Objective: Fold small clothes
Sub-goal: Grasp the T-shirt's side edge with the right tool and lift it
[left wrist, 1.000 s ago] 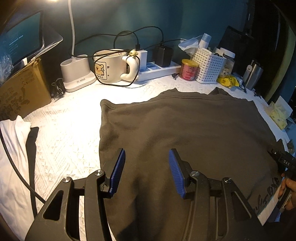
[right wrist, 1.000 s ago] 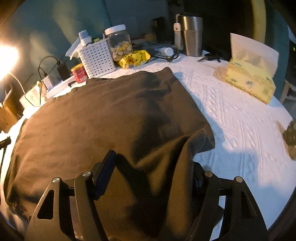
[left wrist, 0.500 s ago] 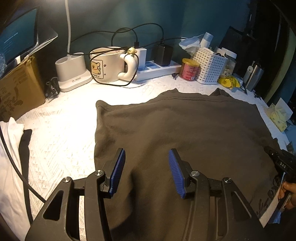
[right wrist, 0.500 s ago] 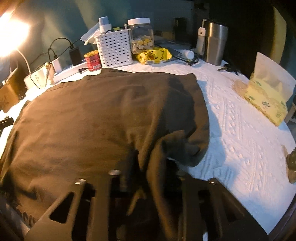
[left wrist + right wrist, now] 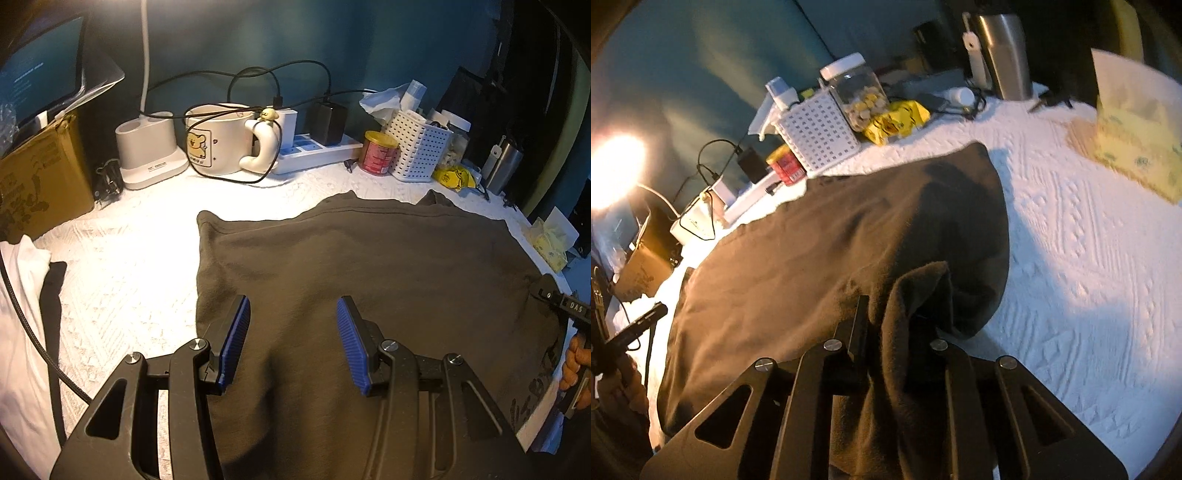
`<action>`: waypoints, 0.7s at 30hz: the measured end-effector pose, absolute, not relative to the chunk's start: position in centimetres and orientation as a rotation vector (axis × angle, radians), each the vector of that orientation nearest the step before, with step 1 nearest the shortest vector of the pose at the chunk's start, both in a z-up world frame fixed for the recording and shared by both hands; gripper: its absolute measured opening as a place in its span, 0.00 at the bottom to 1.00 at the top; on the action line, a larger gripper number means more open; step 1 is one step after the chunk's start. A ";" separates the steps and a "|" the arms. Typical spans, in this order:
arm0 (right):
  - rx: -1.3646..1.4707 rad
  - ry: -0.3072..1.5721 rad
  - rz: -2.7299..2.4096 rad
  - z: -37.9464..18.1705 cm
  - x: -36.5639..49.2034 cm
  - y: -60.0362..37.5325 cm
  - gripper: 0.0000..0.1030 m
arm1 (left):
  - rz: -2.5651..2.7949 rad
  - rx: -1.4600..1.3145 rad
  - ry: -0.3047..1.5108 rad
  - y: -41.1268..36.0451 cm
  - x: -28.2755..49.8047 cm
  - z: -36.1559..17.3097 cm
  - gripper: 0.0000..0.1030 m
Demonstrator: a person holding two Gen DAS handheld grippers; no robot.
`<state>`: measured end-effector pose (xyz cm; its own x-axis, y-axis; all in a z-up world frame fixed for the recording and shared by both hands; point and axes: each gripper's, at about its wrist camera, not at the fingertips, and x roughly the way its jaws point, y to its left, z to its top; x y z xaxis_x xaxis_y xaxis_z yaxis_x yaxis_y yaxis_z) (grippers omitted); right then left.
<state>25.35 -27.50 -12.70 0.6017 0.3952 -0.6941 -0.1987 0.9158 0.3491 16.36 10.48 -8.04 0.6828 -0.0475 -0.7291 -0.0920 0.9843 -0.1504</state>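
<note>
While jaws close, right tool (image 5: 892, 325) pinches dark shirt (image 5: 798, 258) fold | left tool (image 5: 291, 332) apart above shirt

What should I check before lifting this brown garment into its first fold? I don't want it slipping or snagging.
1. Right gripper has fabric: ok; jaws closing on a bunched fold of the brown garment.
2. Left gripper has fabric: not ok; jaws stand apart over the garment, nothing pinched.
3. Far hem flat: ok, apart from a small hump.
4. Fold path clear of the white basket and red can: ok; both sit beyond the hem.
5. Right grip catches one layer only: cannot tell.
</note>
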 end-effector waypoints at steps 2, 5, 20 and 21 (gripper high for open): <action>0.238 0.845 0.353 -12.0 25.5 -27.0 0.16 | 0.028 -0.191 0.823 10.9 16.2 -8.2 0.47; 0.216 0.823 0.369 -10.8 25.7 -25.9 0.16 | 0.029 -0.201 0.814 11.3 15.9 -8.1 0.47; 0.080 0.762 0.464 -6.7 24.7 -18.4 0.16 | 0.053 -0.253 0.766 15.1 13.4 -8.0 0.47; 0.071 0.760 0.471 -6.6 24.6 -17.9 0.16 | 0.054 -0.257 0.764 15.3 13.2 -8.0 0.47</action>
